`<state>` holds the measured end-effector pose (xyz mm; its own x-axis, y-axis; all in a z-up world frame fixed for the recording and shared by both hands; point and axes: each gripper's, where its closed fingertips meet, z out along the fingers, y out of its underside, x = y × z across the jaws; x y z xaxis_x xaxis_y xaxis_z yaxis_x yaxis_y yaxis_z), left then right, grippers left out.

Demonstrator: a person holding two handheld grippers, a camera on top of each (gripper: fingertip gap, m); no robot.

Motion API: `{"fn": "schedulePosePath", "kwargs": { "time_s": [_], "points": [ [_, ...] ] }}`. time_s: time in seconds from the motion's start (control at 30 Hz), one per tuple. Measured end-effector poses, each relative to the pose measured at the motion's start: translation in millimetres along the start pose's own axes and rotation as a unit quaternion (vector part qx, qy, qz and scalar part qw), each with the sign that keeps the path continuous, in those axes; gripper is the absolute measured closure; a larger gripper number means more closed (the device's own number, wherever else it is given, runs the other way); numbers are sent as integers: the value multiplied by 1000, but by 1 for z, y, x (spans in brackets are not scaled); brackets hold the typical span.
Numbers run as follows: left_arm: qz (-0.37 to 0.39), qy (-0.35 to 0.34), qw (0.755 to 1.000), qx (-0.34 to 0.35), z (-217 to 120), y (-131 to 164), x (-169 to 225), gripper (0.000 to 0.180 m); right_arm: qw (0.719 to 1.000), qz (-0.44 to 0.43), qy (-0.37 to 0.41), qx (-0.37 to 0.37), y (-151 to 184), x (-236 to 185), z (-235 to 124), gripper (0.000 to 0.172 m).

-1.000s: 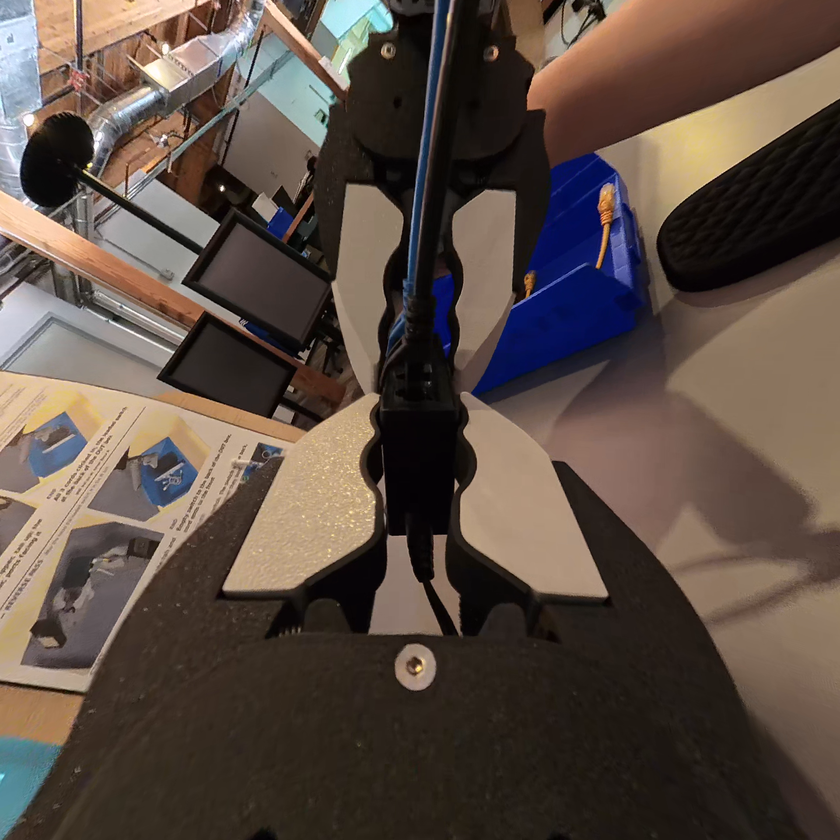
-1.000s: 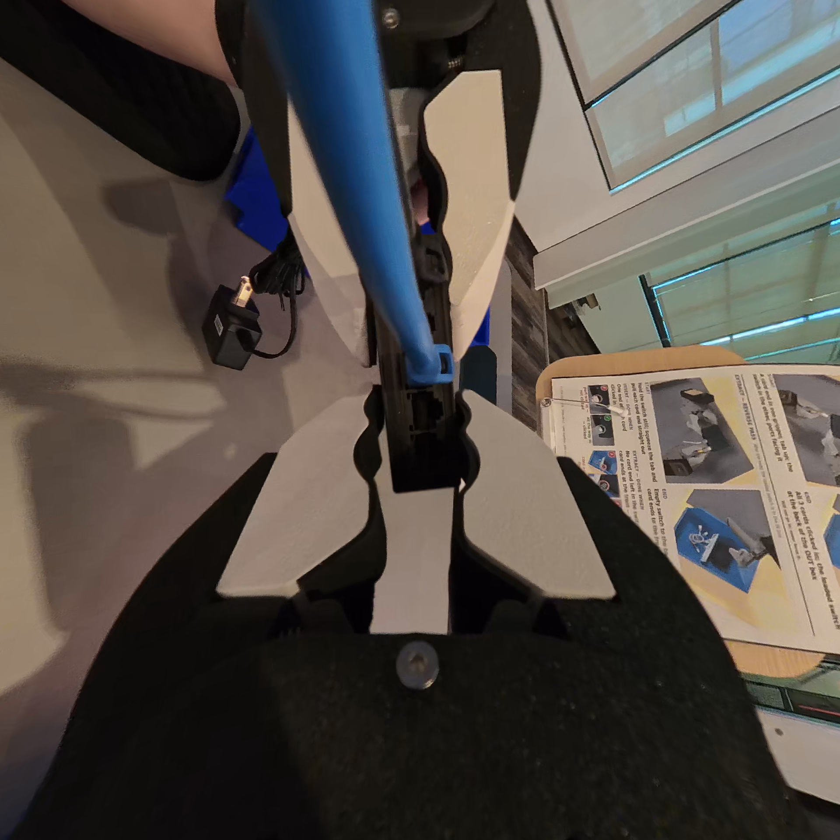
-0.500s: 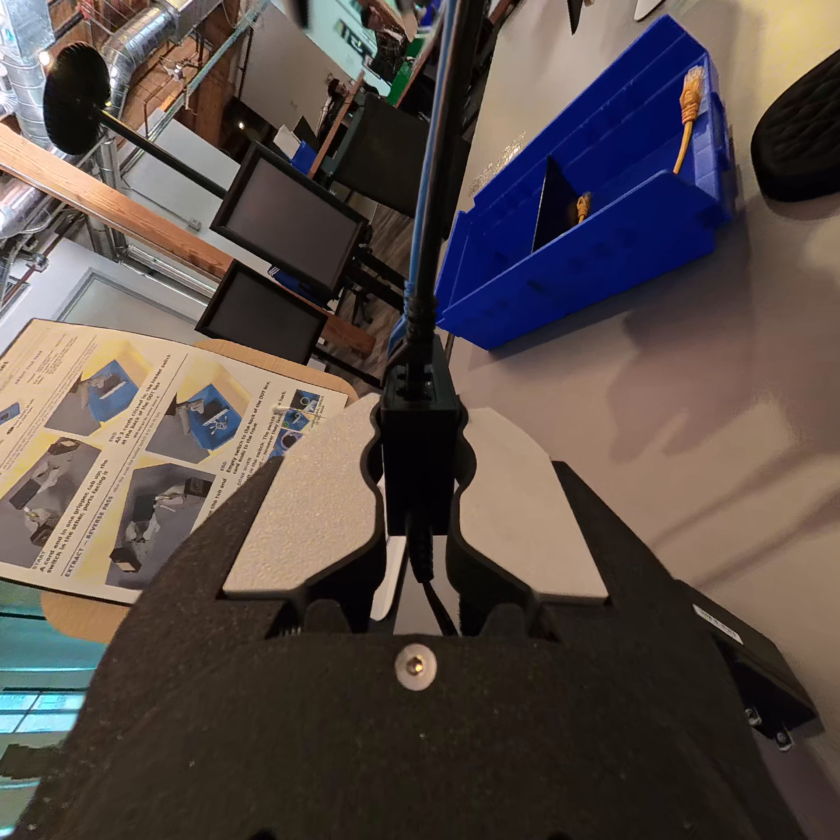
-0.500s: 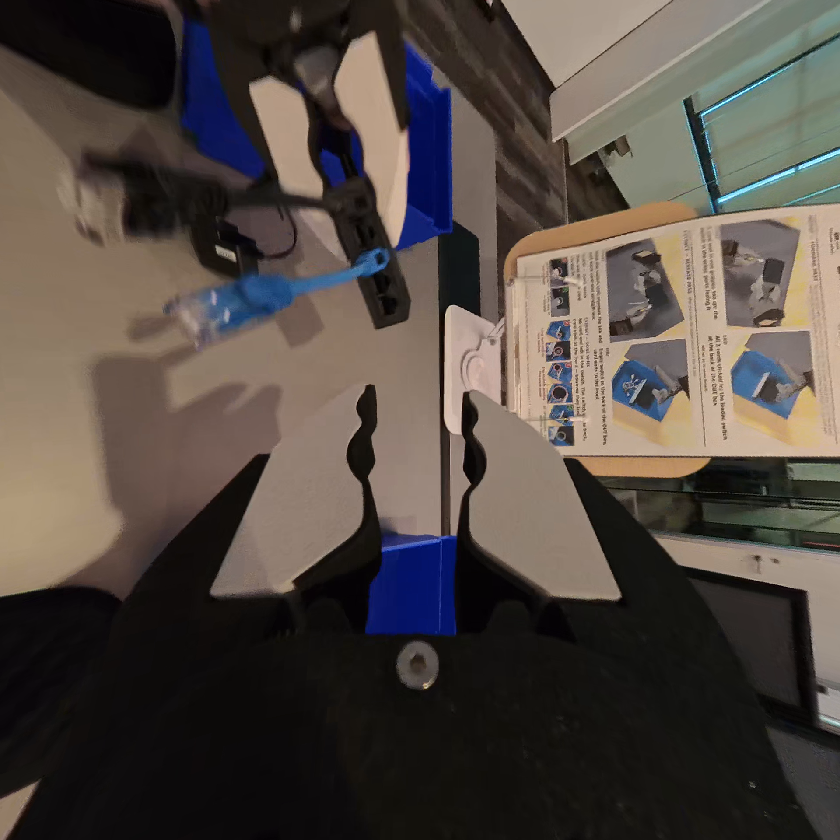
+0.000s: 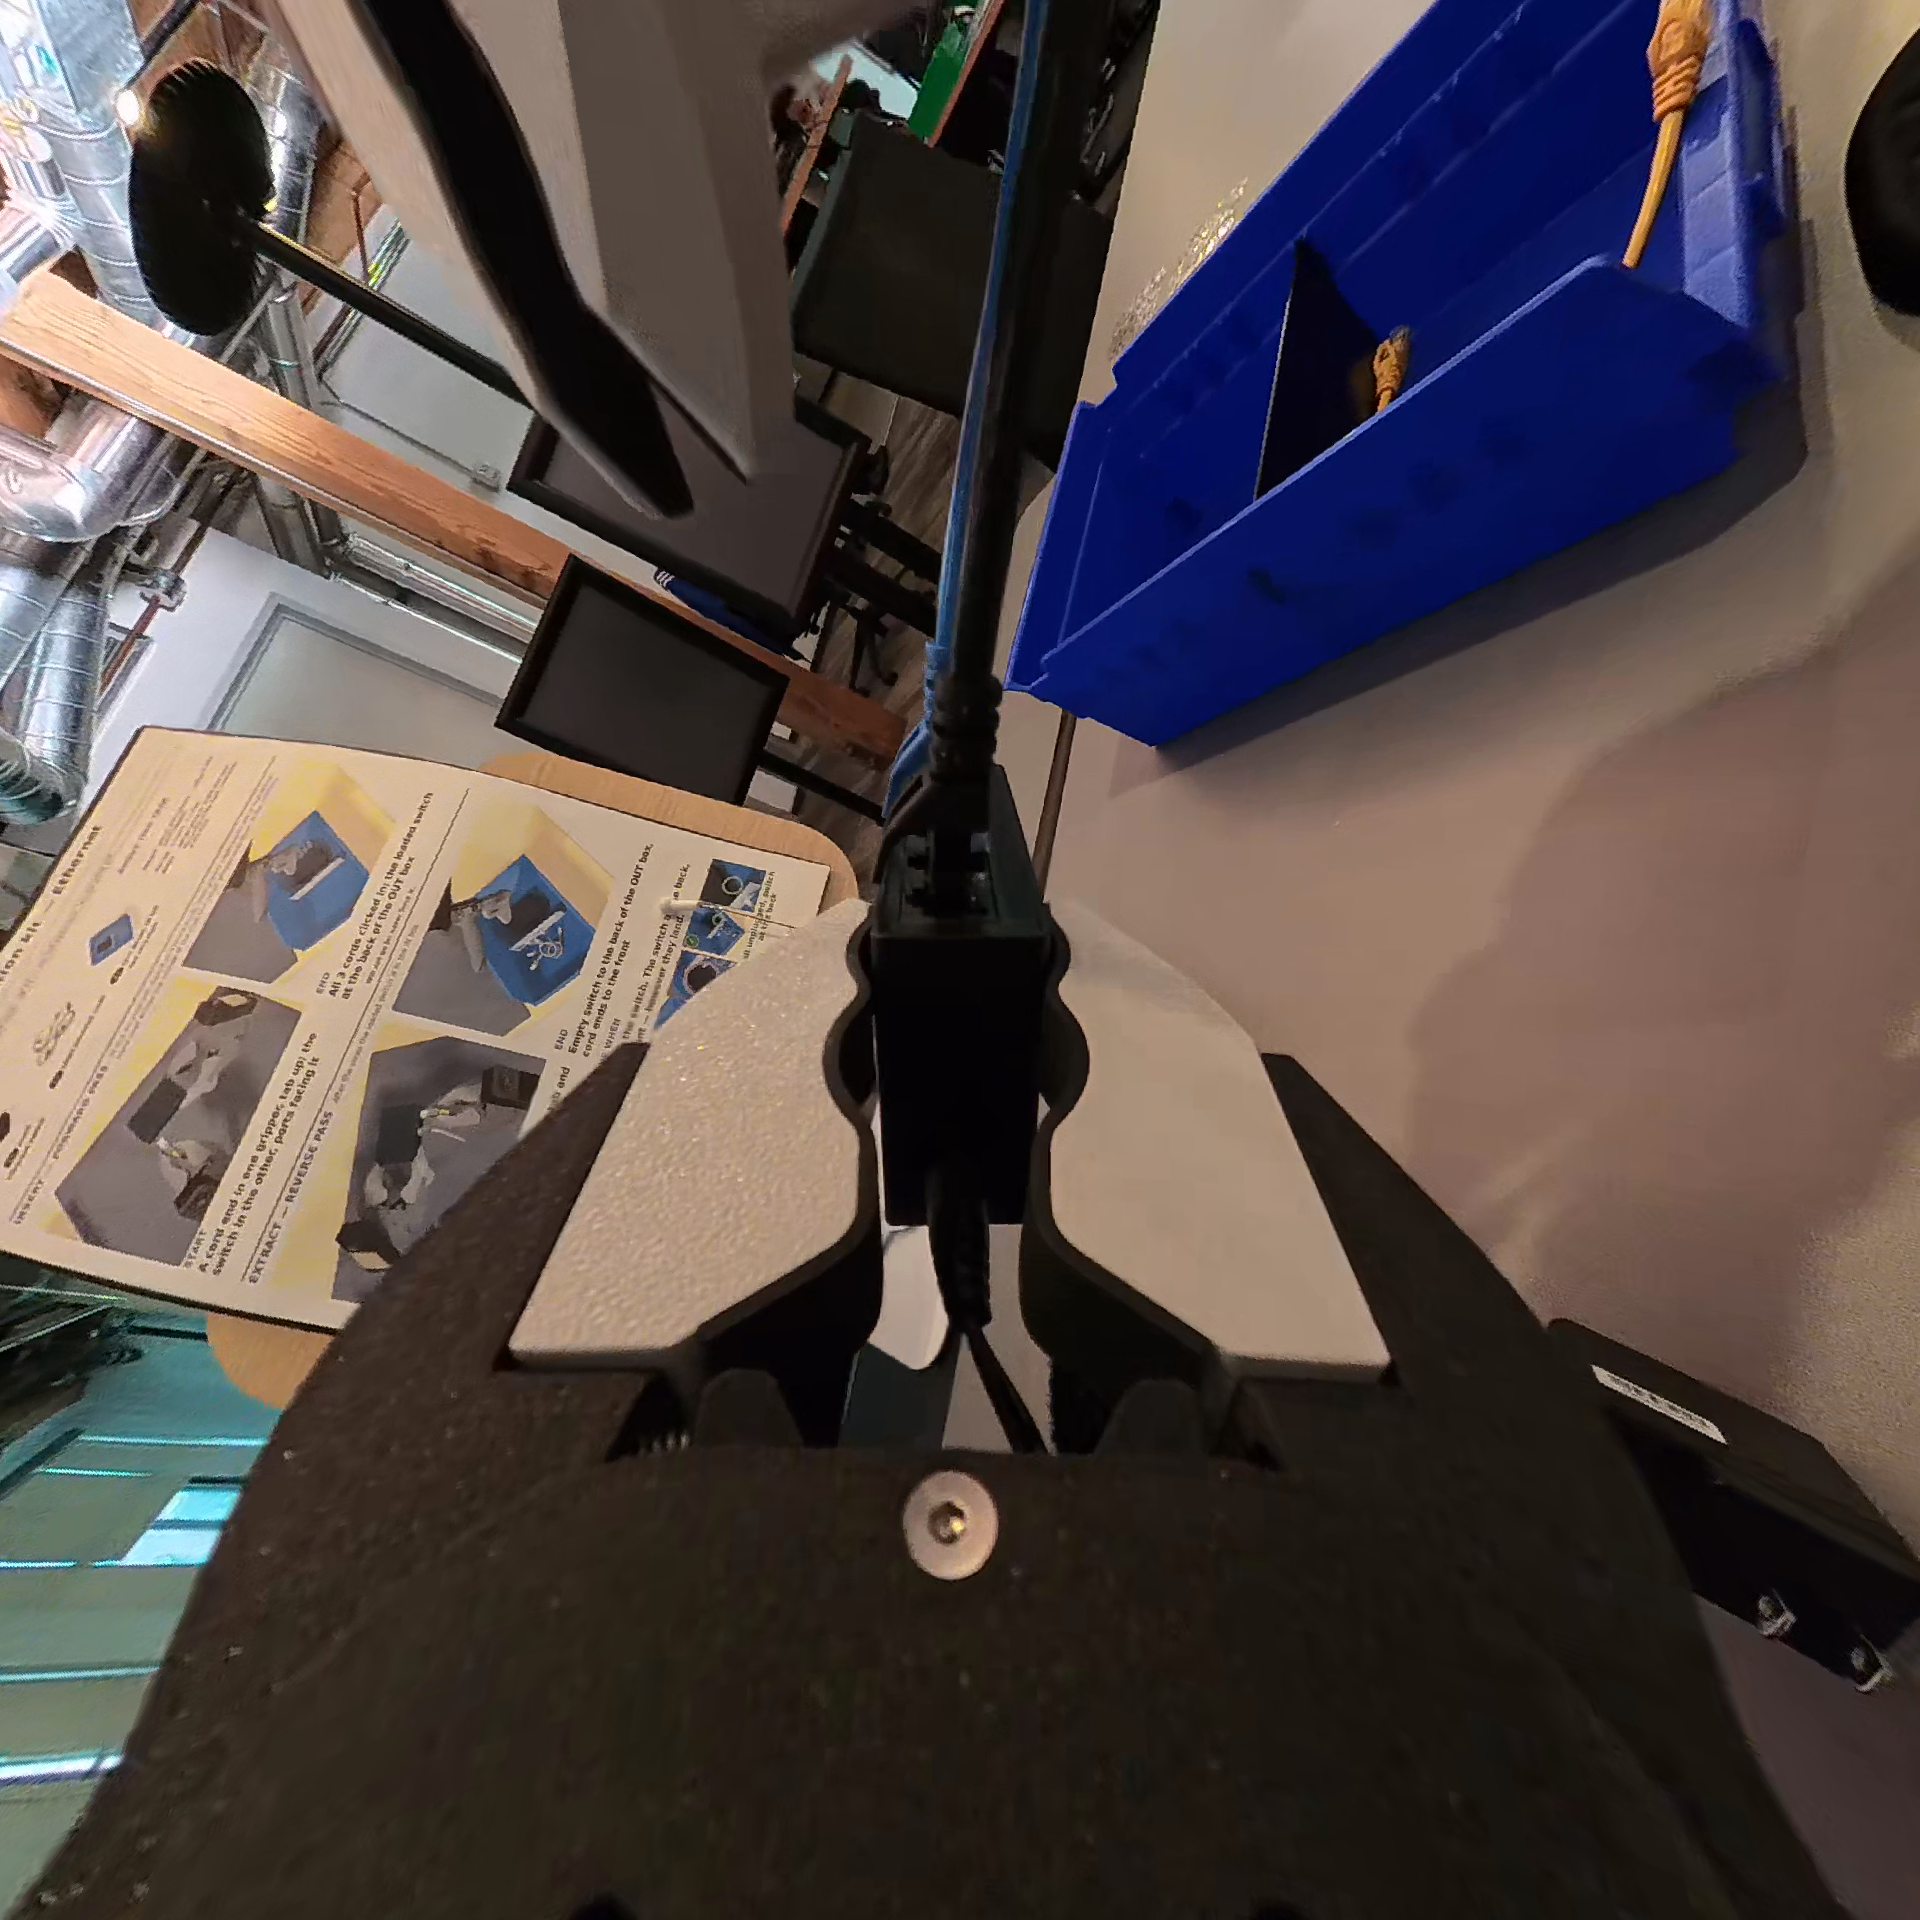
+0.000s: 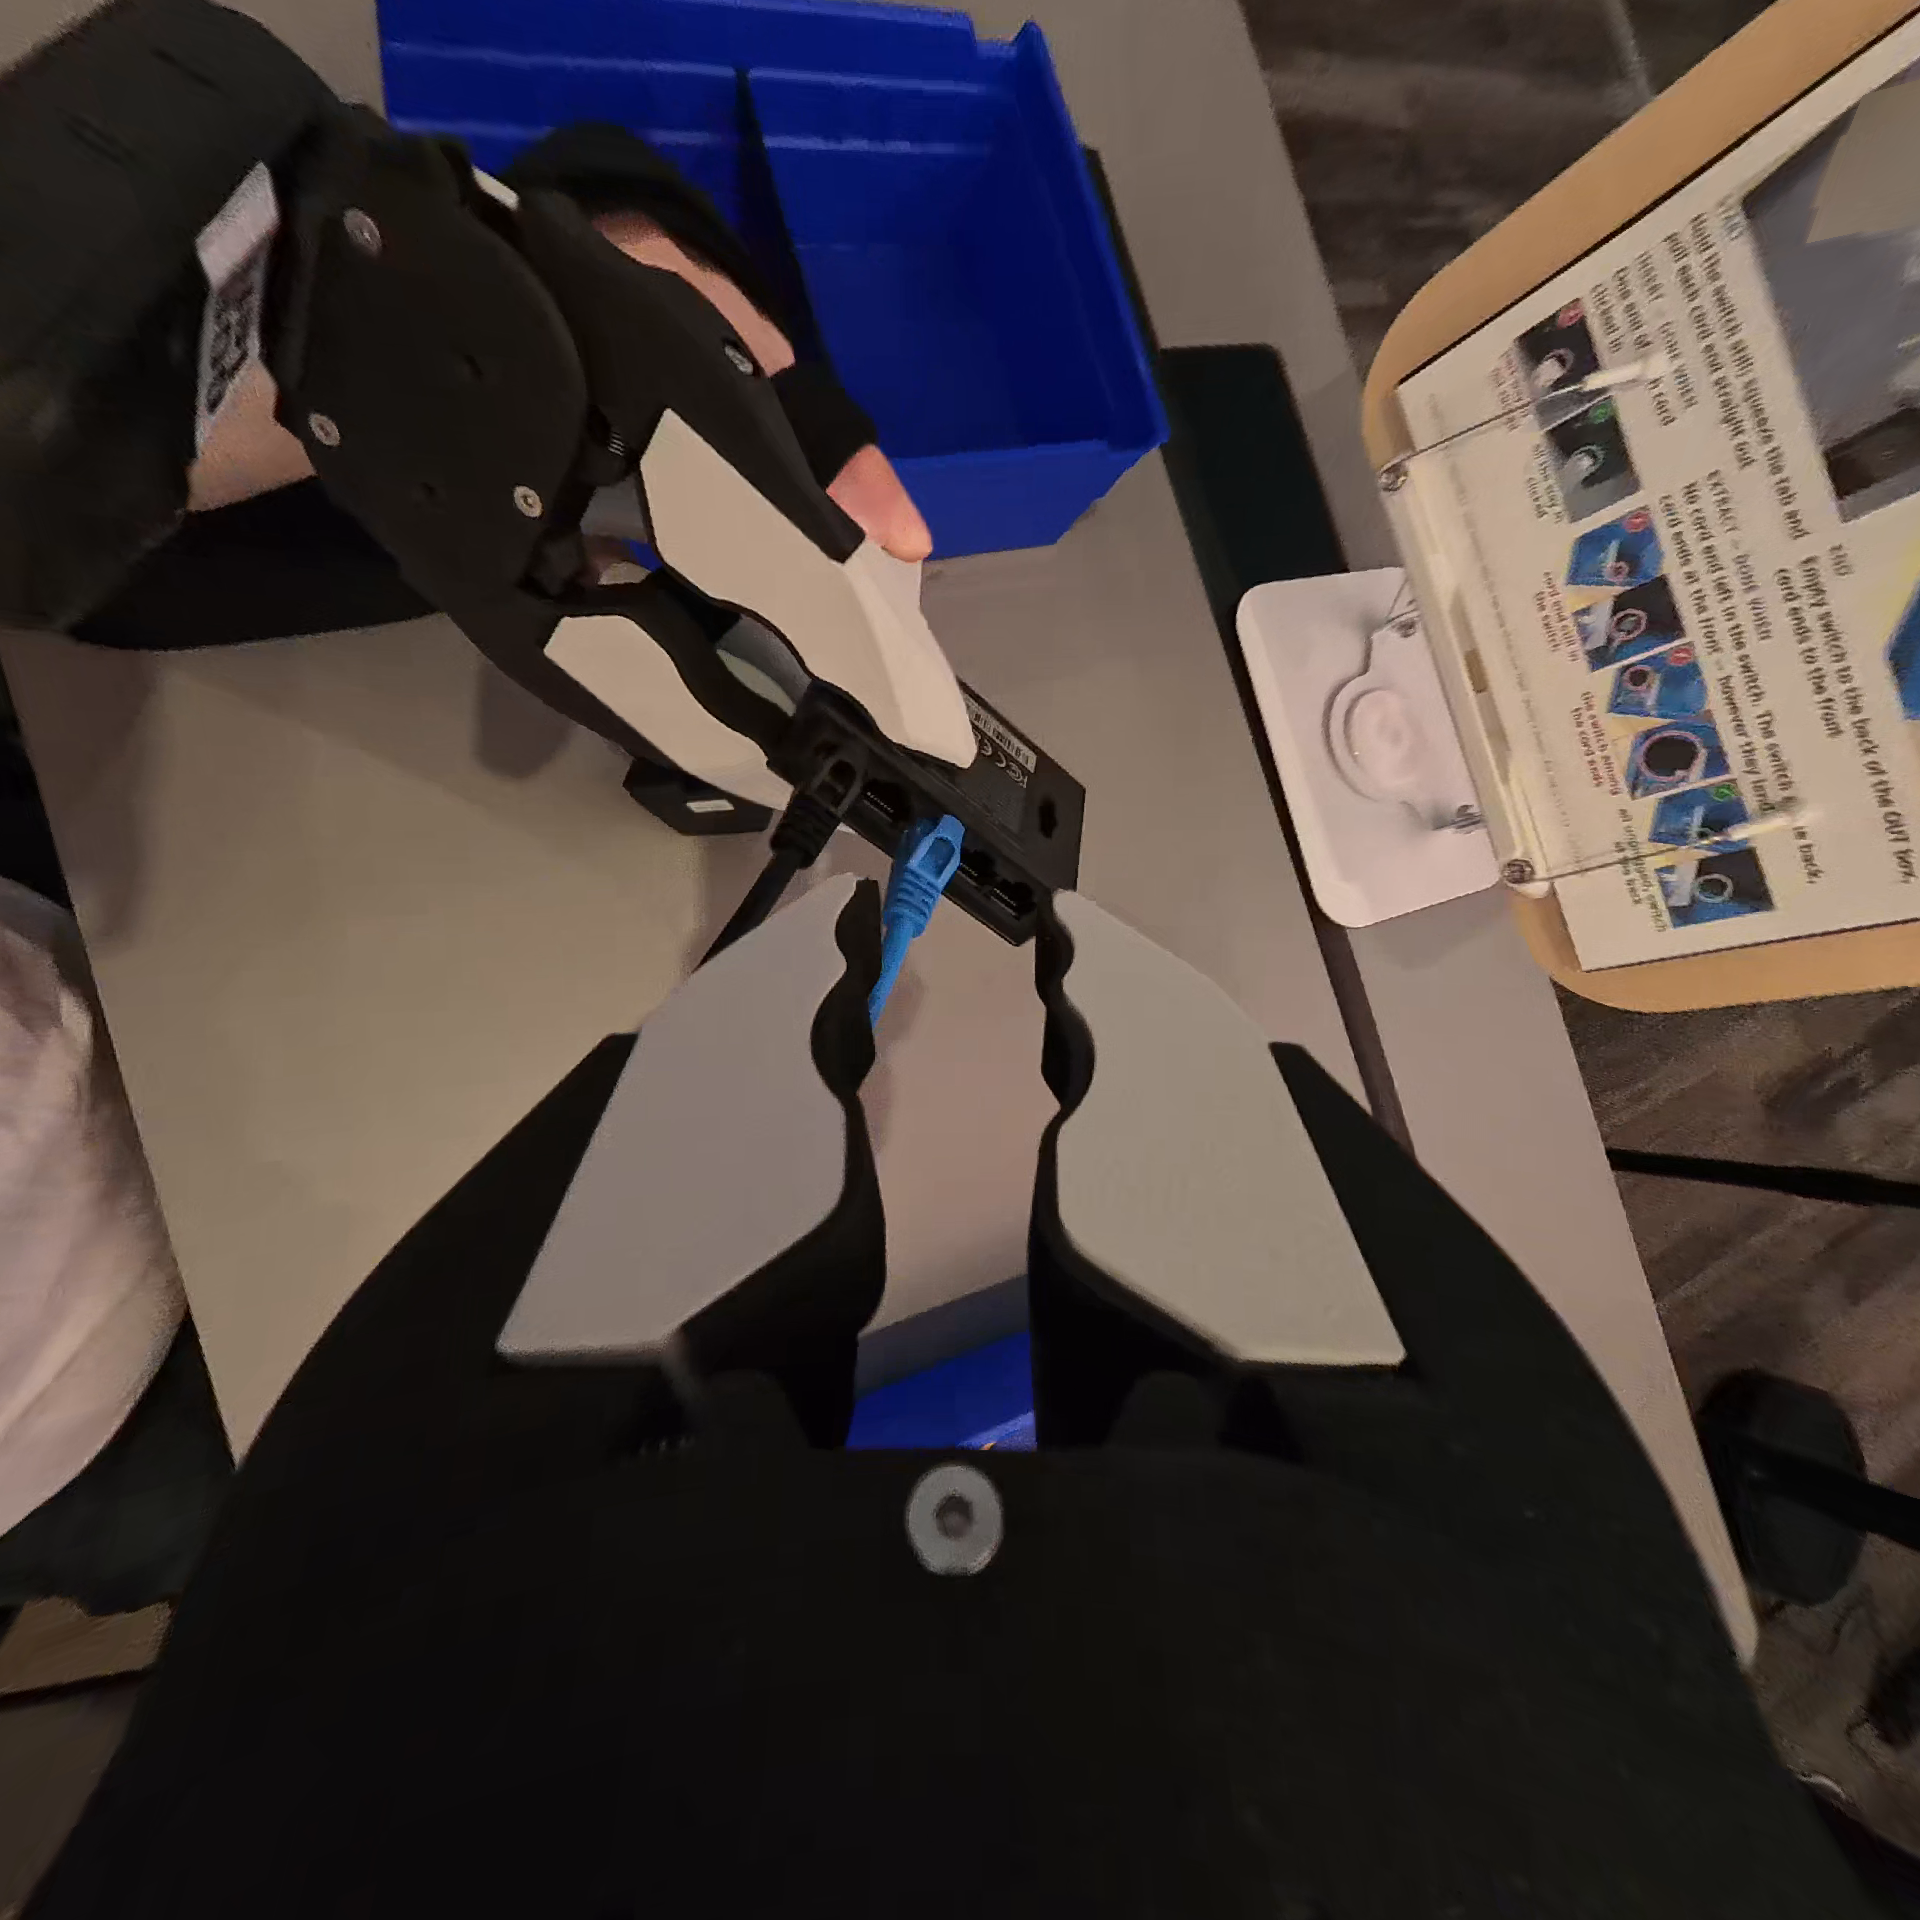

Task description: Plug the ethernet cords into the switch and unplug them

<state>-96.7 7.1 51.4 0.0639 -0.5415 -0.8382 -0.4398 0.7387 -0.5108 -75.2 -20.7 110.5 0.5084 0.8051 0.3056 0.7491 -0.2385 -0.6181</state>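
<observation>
We hold the switch, a slim black matte plastic box, clamped between the left gripper pads, port face pointing away from that camera; the right wrist view shows the same clamp from the side, w/ the switch lifted above the grey table. Two cords sit in adjacent ports: a black cord w/ ribbed strain relief, and a blue ethernet cord w/ ribbed rubber boot. The right gripper stands part-open, nothing between the pads; the blue cord runs down along its left finger but is not pinched. For the unplug step, approx. procedure: we bring the right pads onto the blue boot close to the port, squeeze the latch tab, pull straight along the port axis, no twisting. Keep the left clamp firm; smooth plastic may slip. The blue bin, hard glossy plastic, holds an orange cord.
</observation>
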Motion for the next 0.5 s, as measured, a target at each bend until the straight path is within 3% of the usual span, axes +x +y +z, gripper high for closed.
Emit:
{"fn": "schedulePosePath", "kwargs": {
  "time_s": [0.23,0.4,0.5],
  "points": [
    [8,13,1000,-1,1,-3,7,154,999,-48,-7,-18,5,-5,14,145],
    [-25,47,998,20,1,-6,13,154,969,-246,-16,-14,3,-13,4,145],
    [-42,50,998,14,1,-5,12,154,972,-227,-22,-53,3,-20,11,141]
  ]
}}
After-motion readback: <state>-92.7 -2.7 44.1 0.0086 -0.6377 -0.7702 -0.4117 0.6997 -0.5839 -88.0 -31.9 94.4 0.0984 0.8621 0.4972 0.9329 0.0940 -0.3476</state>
